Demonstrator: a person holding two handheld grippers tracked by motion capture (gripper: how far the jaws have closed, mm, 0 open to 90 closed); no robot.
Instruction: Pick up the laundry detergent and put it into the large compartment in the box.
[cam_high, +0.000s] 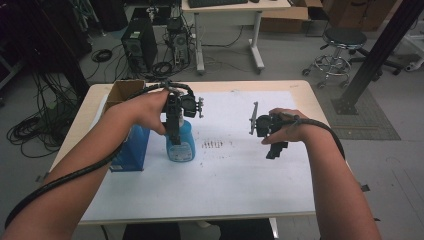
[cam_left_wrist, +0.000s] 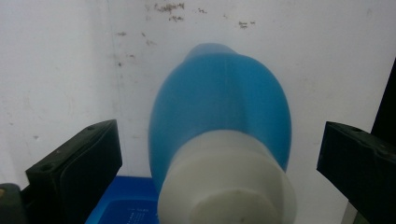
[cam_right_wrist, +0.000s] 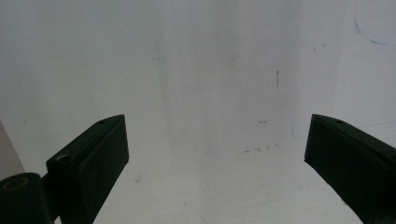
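On the white sheet (cam_high: 240, 175) that covered the table (cam_high: 305, 90), I had a blue bottle (cam_high: 181, 142) standing upright, left of the middle. My left gripper (cam_high: 175, 136) hung directly over it, pointing down. Through the left gripper view I looked straight down on the bottle (cam_left_wrist: 219, 116): its white cap (cam_left_wrist: 226, 186) sat low in the picture, between my two black jaws, and the blue body widened out beyond it. The jaws stood apart, one on each side of the cap, with a clear gap of white sheet (cam_left_wrist: 56, 70) showing between each pad and the bottle. Neither pad touched it.

Just left of the bottle I saw a blue box (cam_high: 131, 150), so close that I could not tell whether the two touched; a corner of the box (cam_left_wrist: 126, 200) also showed under the cap in the left gripper view. Behind it, at the table's far left corner, stood an open carton (cam_high: 122, 91).

My right gripper (cam_high: 276, 150) was held well apart from the bottle, over the right half of the sheet, angled down. Its own view showed me bare white sheet (cam_right_wrist: 210, 93) with faint marks, and its jaws spread wide with nothing between them. A patch of dark smudges (cam_high: 212, 144) lay on the sheet between bottle and right gripper.
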